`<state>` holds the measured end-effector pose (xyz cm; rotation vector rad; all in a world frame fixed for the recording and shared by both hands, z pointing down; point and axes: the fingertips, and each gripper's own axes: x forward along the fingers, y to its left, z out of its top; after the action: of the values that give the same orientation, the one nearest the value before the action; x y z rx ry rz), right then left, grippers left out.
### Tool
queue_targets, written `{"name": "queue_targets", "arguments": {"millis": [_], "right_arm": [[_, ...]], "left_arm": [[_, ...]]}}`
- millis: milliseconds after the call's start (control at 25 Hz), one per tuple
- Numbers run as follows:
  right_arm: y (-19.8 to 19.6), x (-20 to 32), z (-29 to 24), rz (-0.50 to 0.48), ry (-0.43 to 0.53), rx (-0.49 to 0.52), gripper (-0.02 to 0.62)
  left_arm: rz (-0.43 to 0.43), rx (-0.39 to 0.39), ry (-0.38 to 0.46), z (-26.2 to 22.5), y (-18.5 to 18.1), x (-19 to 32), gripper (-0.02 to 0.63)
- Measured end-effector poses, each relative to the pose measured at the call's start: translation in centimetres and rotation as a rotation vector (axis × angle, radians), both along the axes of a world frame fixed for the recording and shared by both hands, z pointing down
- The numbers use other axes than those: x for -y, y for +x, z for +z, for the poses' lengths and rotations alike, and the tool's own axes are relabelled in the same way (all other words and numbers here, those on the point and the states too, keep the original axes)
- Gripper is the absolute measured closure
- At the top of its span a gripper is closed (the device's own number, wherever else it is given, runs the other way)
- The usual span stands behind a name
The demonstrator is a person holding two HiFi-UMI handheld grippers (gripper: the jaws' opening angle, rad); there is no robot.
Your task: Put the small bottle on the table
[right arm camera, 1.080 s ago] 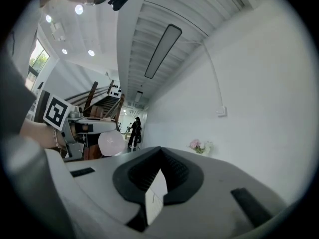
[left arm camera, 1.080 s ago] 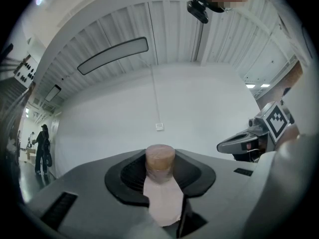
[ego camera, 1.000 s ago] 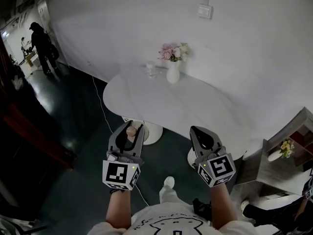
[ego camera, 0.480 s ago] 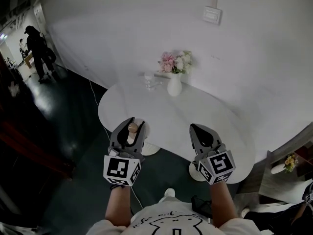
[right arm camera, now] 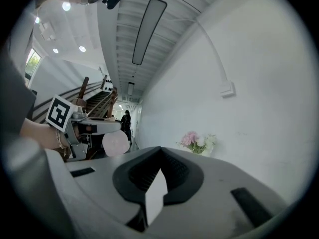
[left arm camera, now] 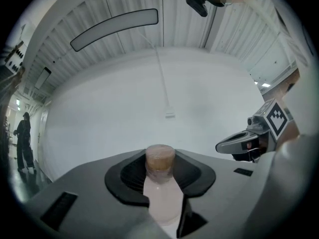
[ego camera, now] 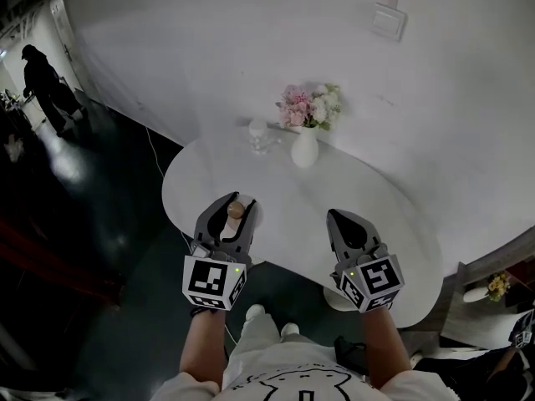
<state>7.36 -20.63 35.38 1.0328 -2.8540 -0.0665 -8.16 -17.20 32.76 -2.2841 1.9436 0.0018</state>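
- The left gripper [ego camera: 235, 204] has its jaws closed partway around the small bottle [ego camera: 236, 214], with the pads pressing on both sides of it.
- In the left gripper view, the small bottle [left arm camera: 160, 190] lies lengthwise between the jaws of the left gripper [left arm camera: 160, 169]. Its brown cap [left arm camera: 160, 158] points toward the tips and its pale body runs back toward the camera.
- The bottle is off the desk [ego camera: 334, 182], carried in the air. From the head view it sits over the near left edge of the desk, though I can't tell whether it is really above the top or just short of it.
- The right gripper [ego camera: 336, 217] has its jaws together at the tips and holds nothing. In its own view, the right gripper [right arm camera: 160, 151] shows only a thin pale gap below the point where the pads meet.
- The two grippers are held side by side, well apart, each with its marker cube toward the person.
- In the right gripper view, the left gripper shows at the left with the bottle's pale round body [right arm camera: 115, 144] in it.
- At the far side of the desk, a white vase [ego camera: 303, 147] stands upright against the wall and holds pink and white flowers [ego camera: 308, 105].
- A small clear glass [ego camera: 259, 136] stands just to the left of the vase.
- A wall switch [ego camera: 389, 21] sits high on the white wall above the flowers.
- A person in dark clothes [ego camera: 42, 78] stands far off at the left, on the dark floor.
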Motion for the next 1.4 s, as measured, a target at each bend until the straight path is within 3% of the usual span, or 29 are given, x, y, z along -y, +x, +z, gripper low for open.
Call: {"name": "queue_targets", "arguments": {"millis": [720, 1400], "right_arm": [[-8.3, 14.4, 4.1, 0.198, -0.086, 0.009, 0.603], [-8.8, 19.1, 8.3, 0.322, -0.131, -0.022, 0.604]], "left_arm": [[0.225, 0.019, -0.114, 5.2, -7.2, 17.9, 0.474], [0.360, 0.004, -0.203, 12.1, -7.4, 26.1, 0.474]]}}
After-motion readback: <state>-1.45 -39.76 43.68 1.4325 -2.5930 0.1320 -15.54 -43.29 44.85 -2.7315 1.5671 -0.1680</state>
